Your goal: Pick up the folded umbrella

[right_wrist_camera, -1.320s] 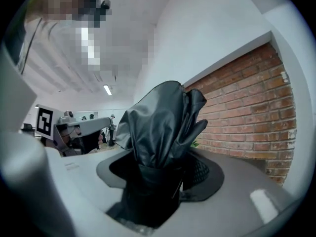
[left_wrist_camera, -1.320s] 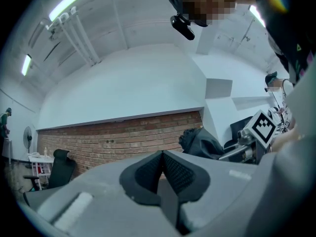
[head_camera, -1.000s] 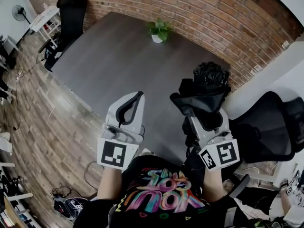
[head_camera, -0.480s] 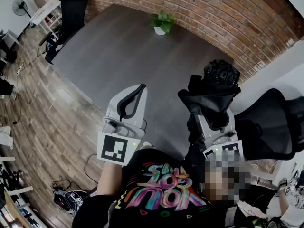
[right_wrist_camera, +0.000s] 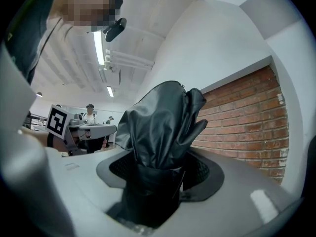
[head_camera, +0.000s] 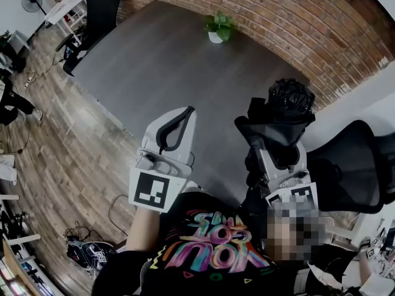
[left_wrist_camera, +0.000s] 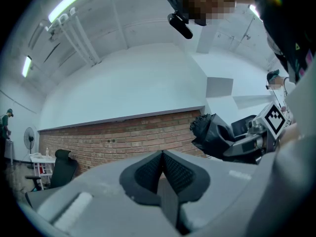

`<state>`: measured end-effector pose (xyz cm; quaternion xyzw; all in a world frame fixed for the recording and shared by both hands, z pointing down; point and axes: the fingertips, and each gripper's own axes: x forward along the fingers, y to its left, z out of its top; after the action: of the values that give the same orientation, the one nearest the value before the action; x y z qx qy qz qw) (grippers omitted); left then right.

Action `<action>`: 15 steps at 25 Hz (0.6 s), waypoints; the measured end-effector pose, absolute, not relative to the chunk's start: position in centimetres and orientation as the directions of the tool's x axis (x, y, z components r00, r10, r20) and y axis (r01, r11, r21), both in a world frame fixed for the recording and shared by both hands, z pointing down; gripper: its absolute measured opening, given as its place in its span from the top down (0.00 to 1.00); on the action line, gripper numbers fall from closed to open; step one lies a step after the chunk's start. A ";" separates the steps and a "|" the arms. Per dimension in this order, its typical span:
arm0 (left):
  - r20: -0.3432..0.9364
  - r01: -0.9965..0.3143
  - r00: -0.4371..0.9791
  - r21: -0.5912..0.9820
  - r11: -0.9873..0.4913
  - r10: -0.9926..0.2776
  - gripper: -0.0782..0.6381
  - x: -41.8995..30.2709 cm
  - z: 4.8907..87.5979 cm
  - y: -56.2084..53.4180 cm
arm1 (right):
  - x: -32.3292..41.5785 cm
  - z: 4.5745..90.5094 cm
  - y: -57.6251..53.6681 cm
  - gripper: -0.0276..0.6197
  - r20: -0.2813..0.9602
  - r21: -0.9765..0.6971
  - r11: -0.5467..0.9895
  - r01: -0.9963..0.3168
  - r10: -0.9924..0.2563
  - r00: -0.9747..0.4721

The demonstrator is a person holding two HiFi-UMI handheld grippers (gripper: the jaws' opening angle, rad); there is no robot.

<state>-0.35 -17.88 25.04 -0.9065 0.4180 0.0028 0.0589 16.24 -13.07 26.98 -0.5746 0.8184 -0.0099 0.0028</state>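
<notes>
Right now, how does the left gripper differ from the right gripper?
The left gripper has its jaws shut together with nothing between them; the right gripper has its jaws clamped on the black folded umbrella. The left one's front is bare, the right one's is hidden under umbrella fabric. Both carry a square-marker cube.

Left tool [left_wrist_camera: 162,158] jaws pressed together, empty; the black folded umbrella [left_wrist_camera: 211,135] at three o'clock, brick wall [left_wrist_camera: 113,142] behind
</notes>
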 end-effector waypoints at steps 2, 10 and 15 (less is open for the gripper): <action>-0.052 -0.759 0.650 -0.104 -0.643 -0.758 0.89 -0.6 25.2 -17.8 | 16.0 27.0 -13.1 0.56 0.007 -0.018 0.342 -0.939 -0.939 -0.343; -0.052 -0.758 0.651 -0.105 -0.644 -0.758 0.89 -0.8 25.3 -17.8 | 16.1 27.0 -13.4 0.56 0.011 -0.010 0.334 -0.942 -0.942 -0.335; -0.047 -0.763 0.644 -0.097 -0.638 -0.763 0.89 -1.3 25.4 -17.9 | 16.0 27.2 -13.4 0.56 0.019 -0.002 0.325 -0.946 -0.946 -0.325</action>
<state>-1.31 -17.90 25.44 -0.9051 0.4217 0.0006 0.0540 15.98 -13.39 27.16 -0.5809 0.8139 -0.0063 -0.0073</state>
